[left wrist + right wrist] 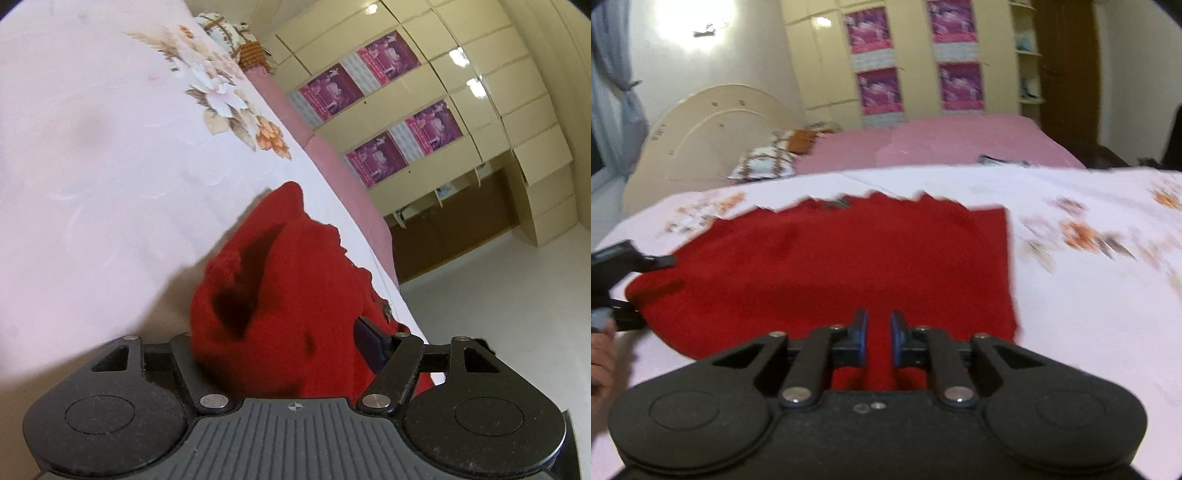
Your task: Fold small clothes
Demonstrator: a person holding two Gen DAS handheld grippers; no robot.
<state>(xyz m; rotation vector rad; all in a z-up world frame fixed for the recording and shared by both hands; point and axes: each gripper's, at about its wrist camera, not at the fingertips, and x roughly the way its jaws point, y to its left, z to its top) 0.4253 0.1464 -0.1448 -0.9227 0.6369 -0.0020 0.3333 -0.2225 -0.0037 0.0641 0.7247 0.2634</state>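
A small red garment (827, 258) lies spread on the pale floral bedsheet (1089, 295). In the left wrist view its bunched left end (280, 295) fills the space between the fingers of my left gripper (284, 343) and hides most of them; the gripper is shut on it. The left gripper also shows in the right wrist view (635, 284), at the garment's left edge. My right gripper (878, 332) hovers over the garment's near edge with a narrow gap between its blue pads (862, 330), nothing held.
The sheet (92, 166) covers a pink bed (960, 140). Patterned pillows (768, 162) and a cream headboard (701, 136) lie at the far left. Cream wardrobes with purple posters (879, 88) stand behind. A hand (602, 362) shows at the left edge.
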